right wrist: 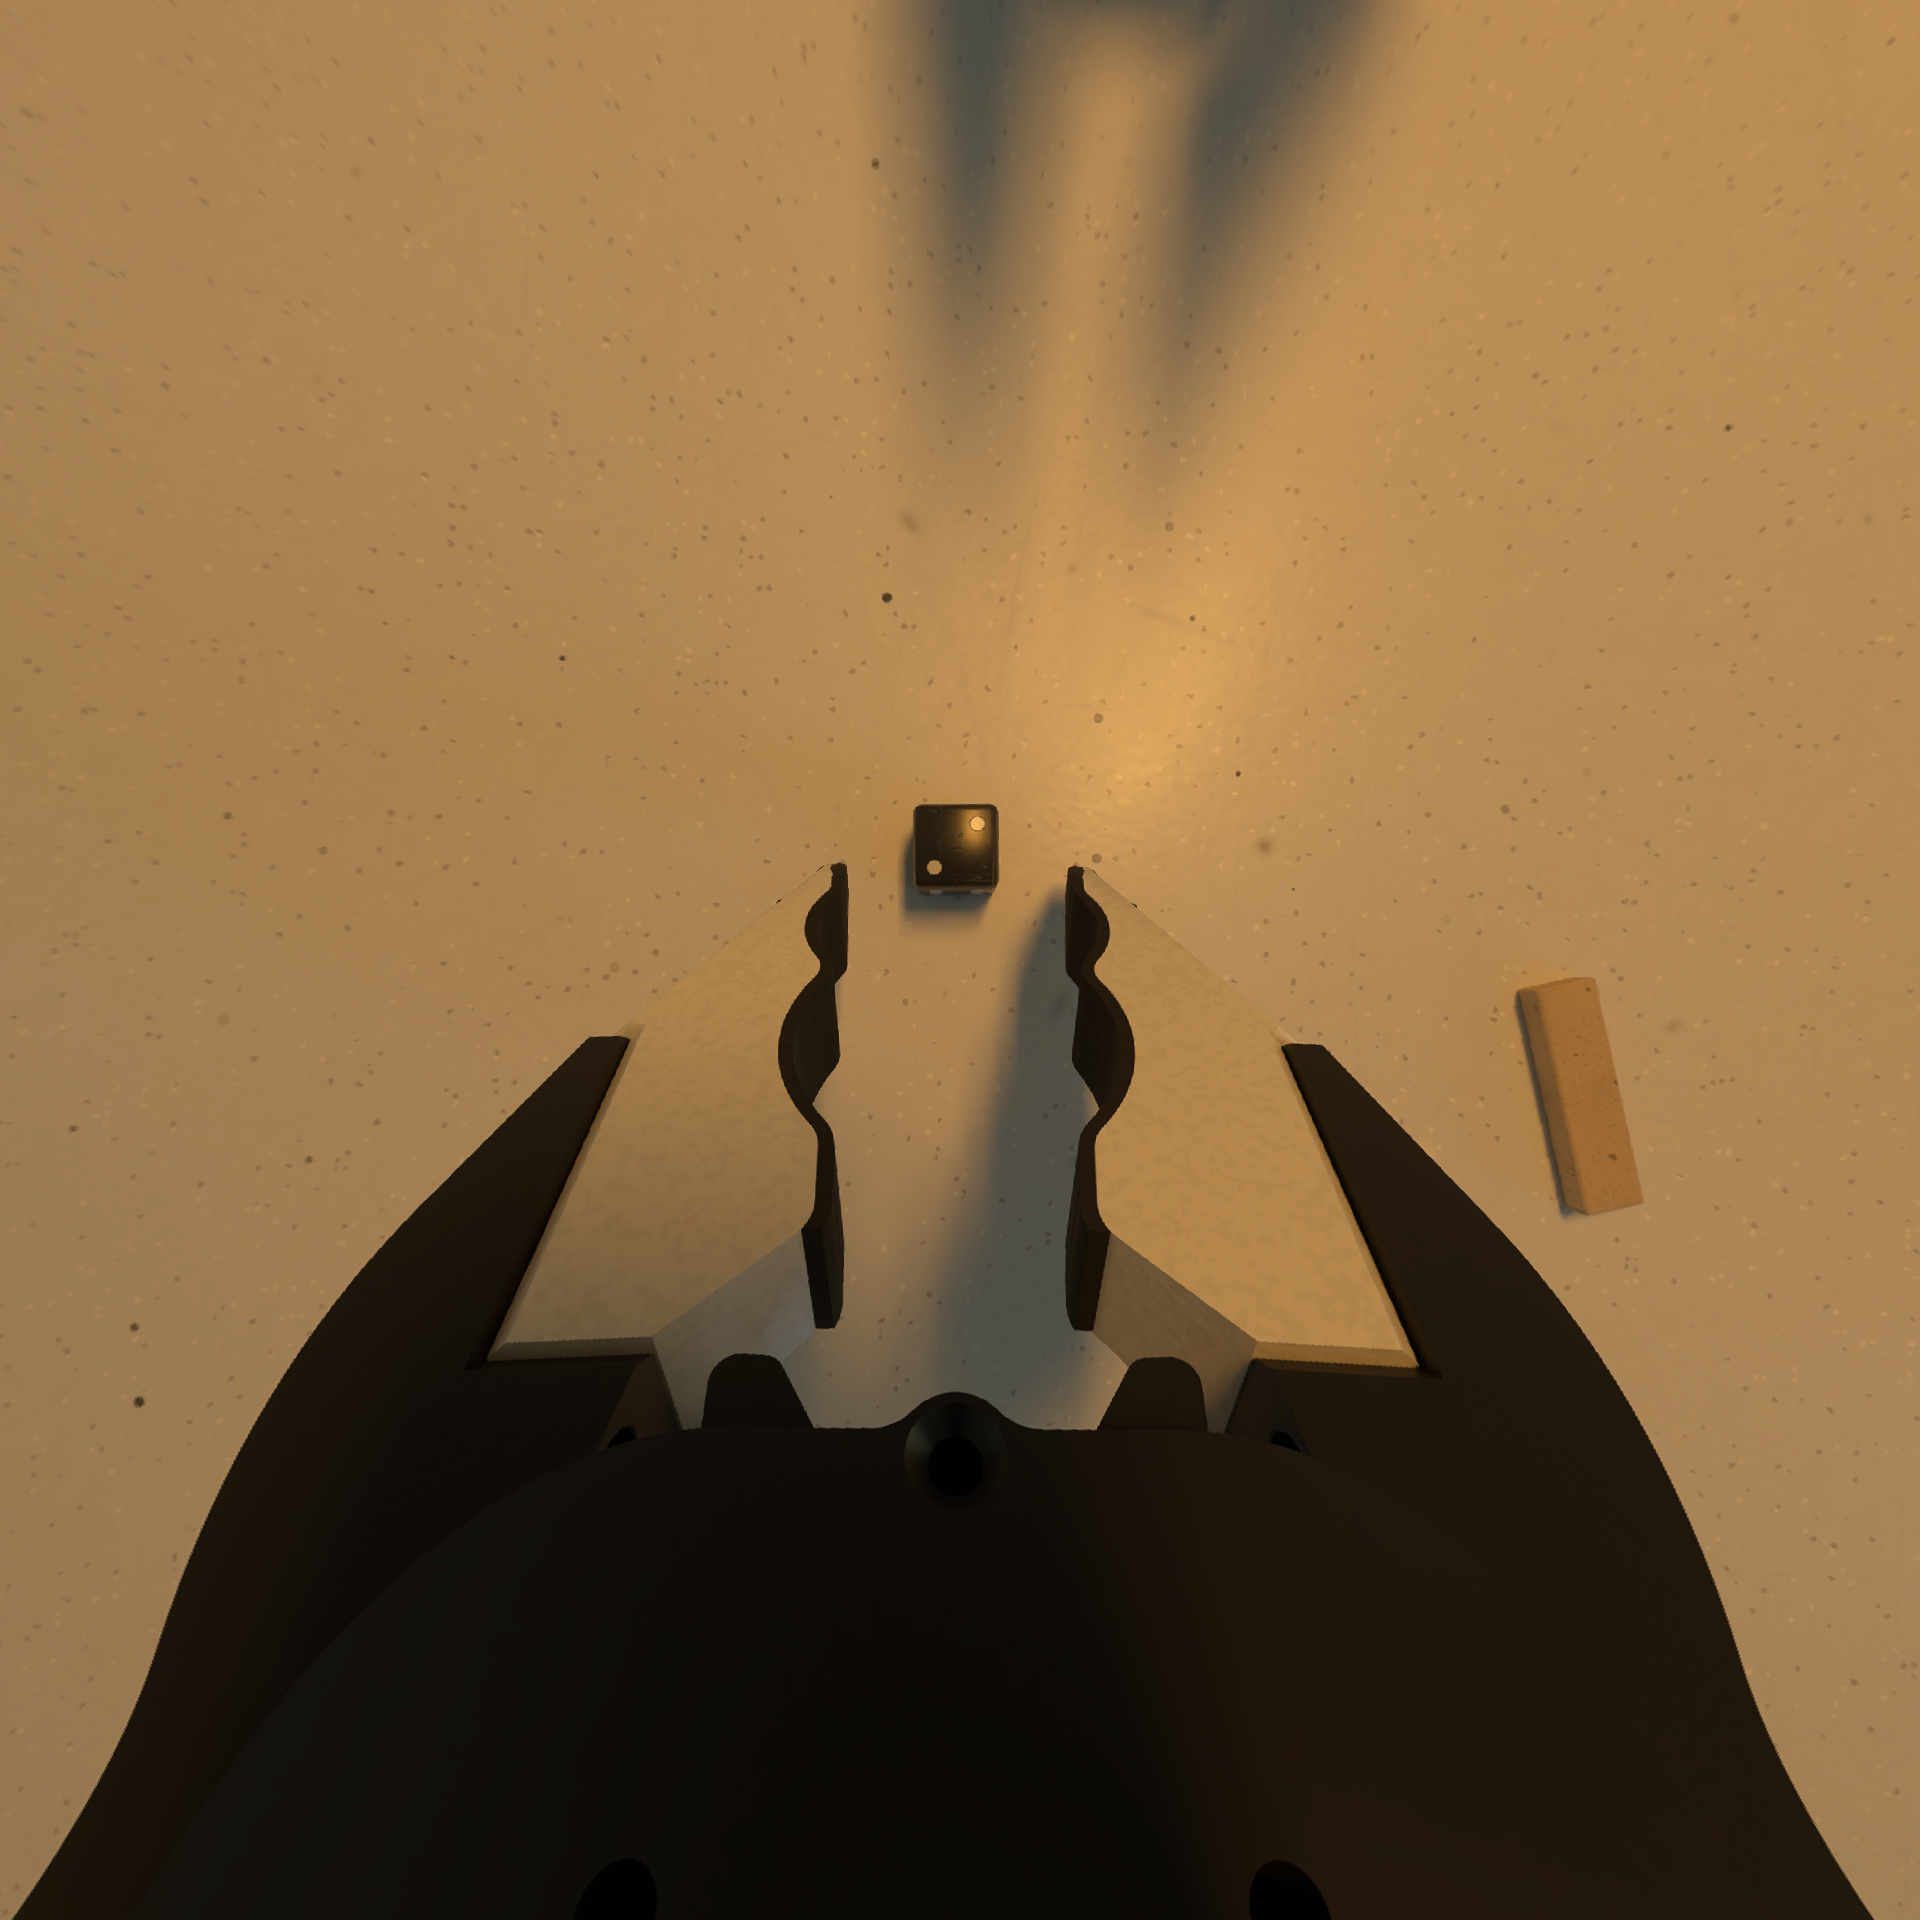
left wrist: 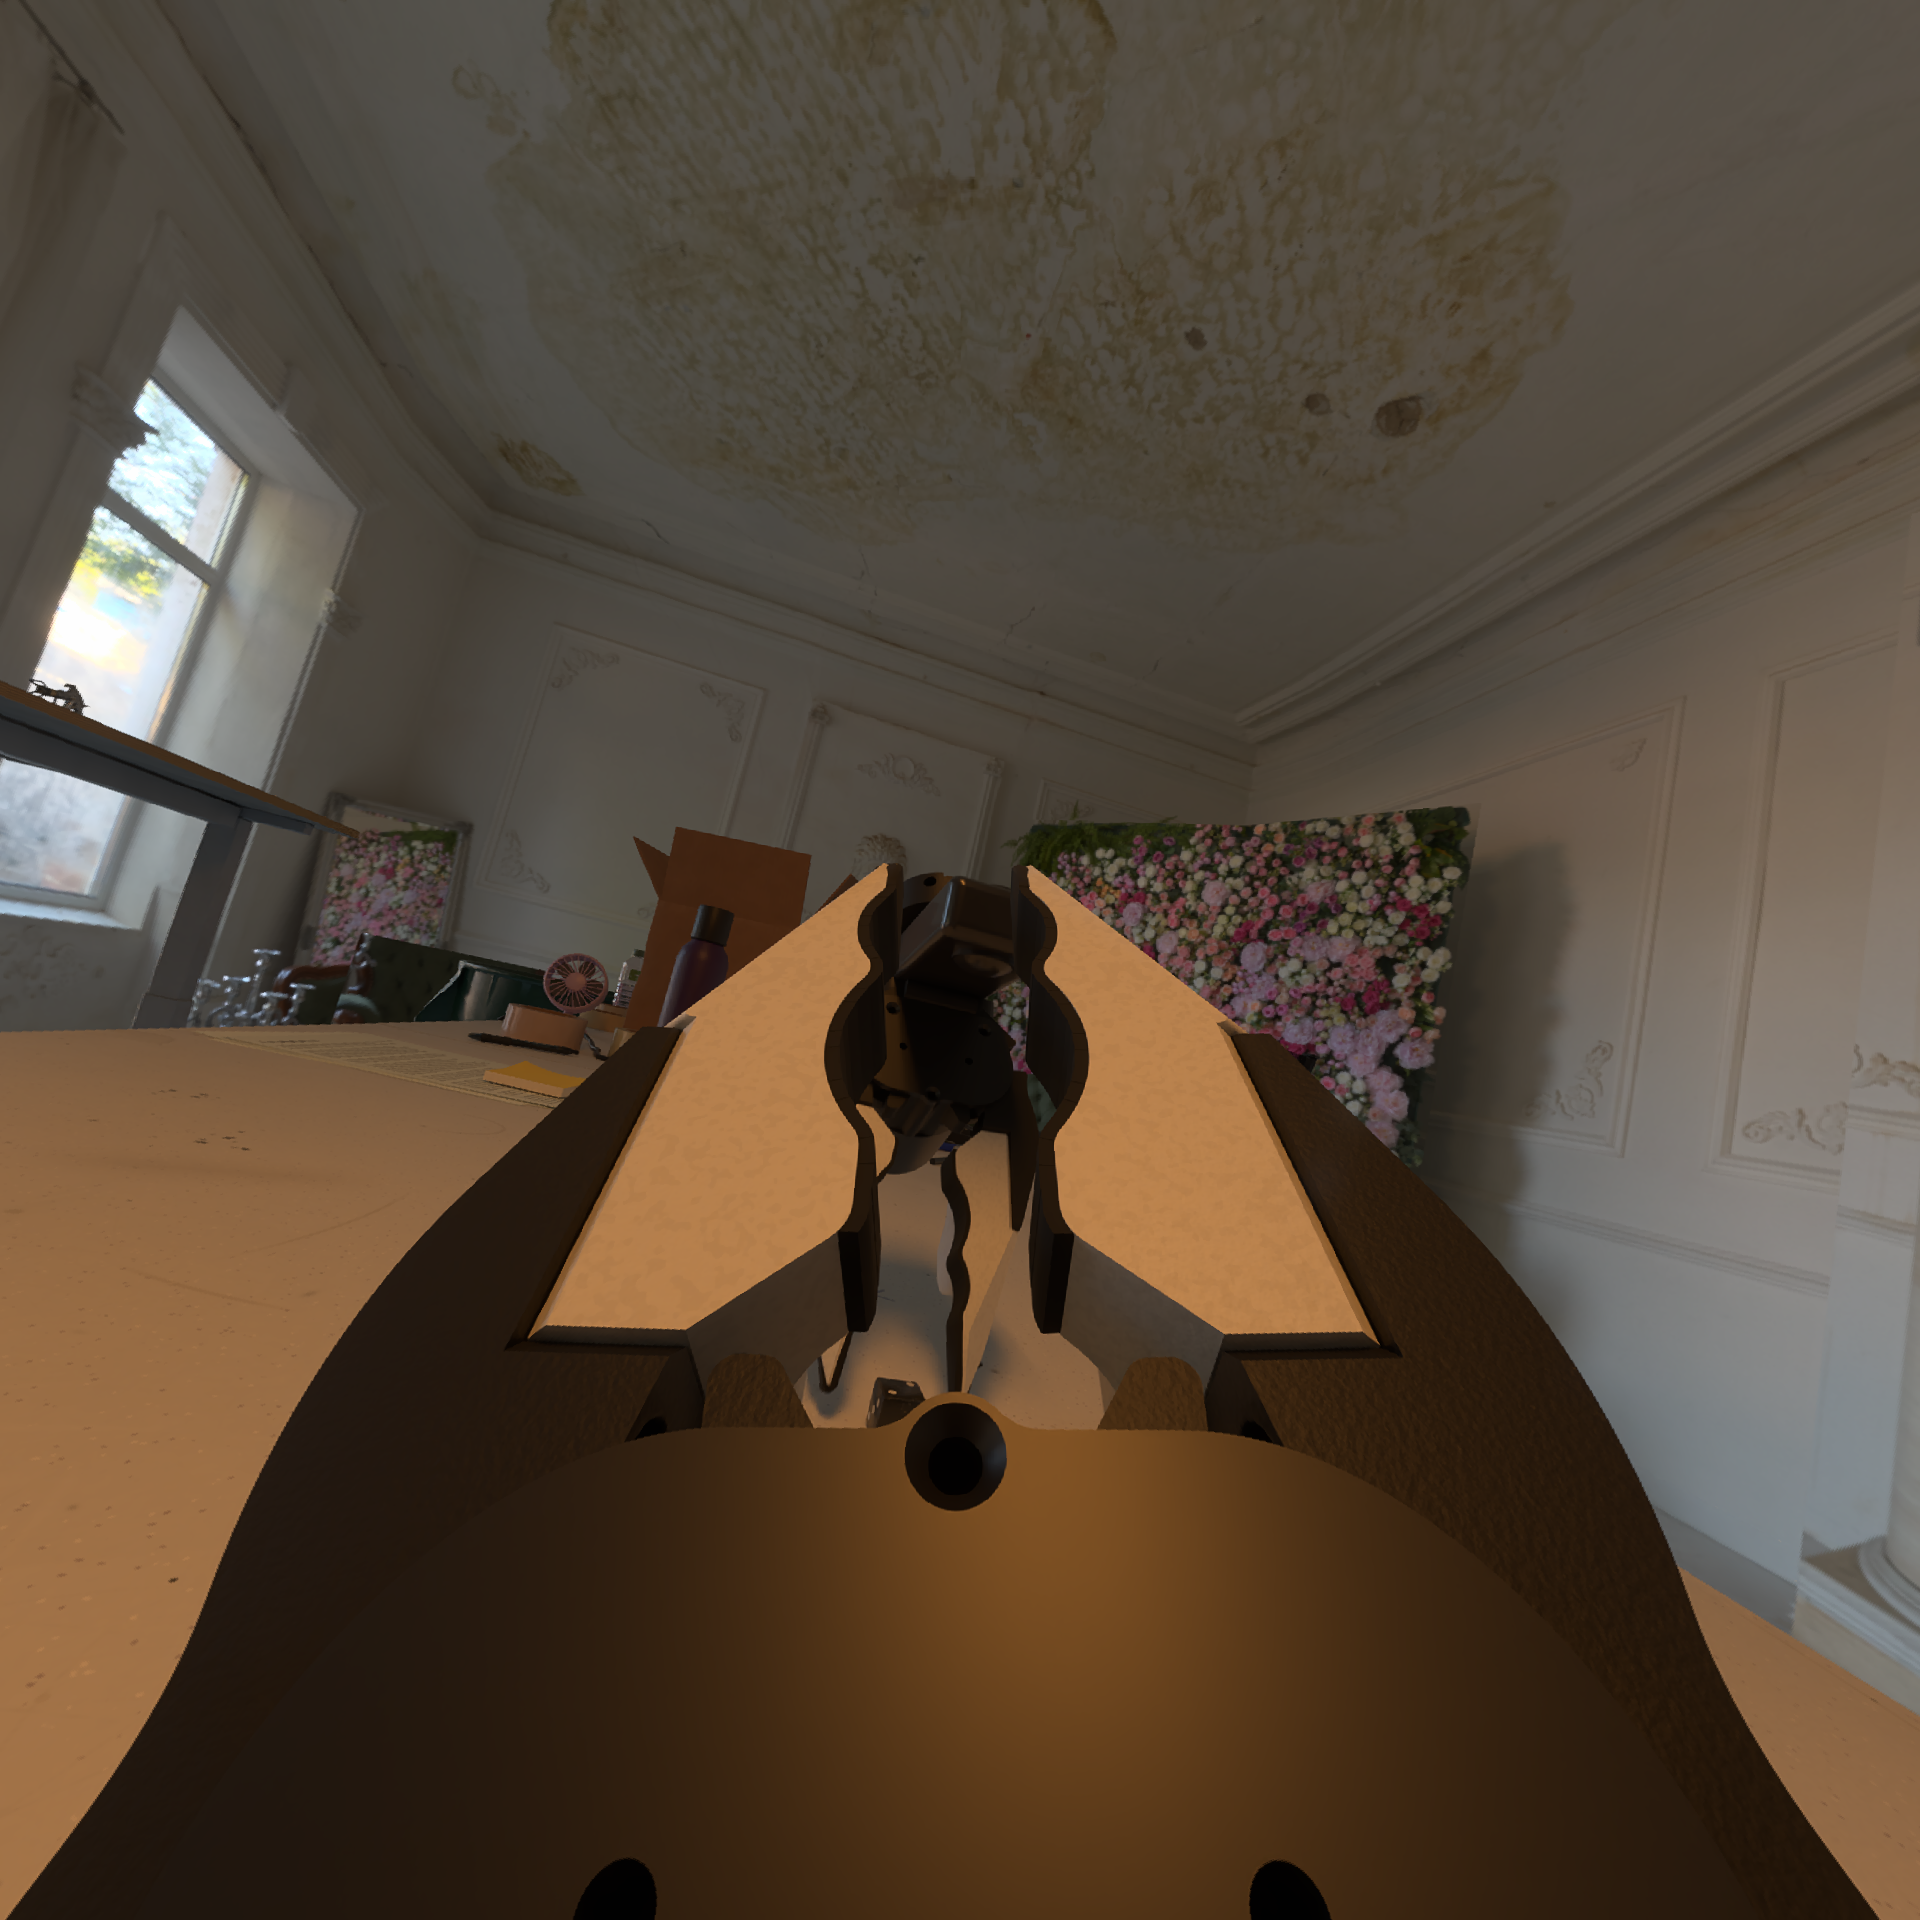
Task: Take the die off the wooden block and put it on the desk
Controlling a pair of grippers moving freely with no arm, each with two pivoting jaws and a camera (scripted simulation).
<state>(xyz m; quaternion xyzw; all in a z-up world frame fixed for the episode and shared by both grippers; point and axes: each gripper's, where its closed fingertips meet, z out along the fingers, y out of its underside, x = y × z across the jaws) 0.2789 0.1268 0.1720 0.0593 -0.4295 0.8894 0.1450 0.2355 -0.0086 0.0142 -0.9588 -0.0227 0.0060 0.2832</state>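
Observation:
A black die (right wrist: 955,847) with two pale dots up lies on the tan speckled desk (right wrist: 416,520). The wooden block (right wrist: 1579,1096) lies flat to its right, apart from it, with nothing on it. My right gripper (right wrist: 957,875) points down at the desk, open and empty, its fingertips just short of the die on either side. My left gripper (left wrist: 956,878) is open and empty and looks level across the desk (left wrist: 208,1247). Between its fingers I see the right gripper's dark body (left wrist: 940,997) and, low down, the die (left wrist: 891,1401).
At the desk's far end stand a cardboard box (left wrist: 727,894), a purple bottle (left wrist: 698,961), a pink fan (left wrist: 575,982), a yellow notepad (left wrist: 535,1077) and a paper sheet (left wrist: 364,1055). A flower panel (left wrist: 1299,935) leans on the wall. The desk's right edge (left wrist: 1818,1673) is close.

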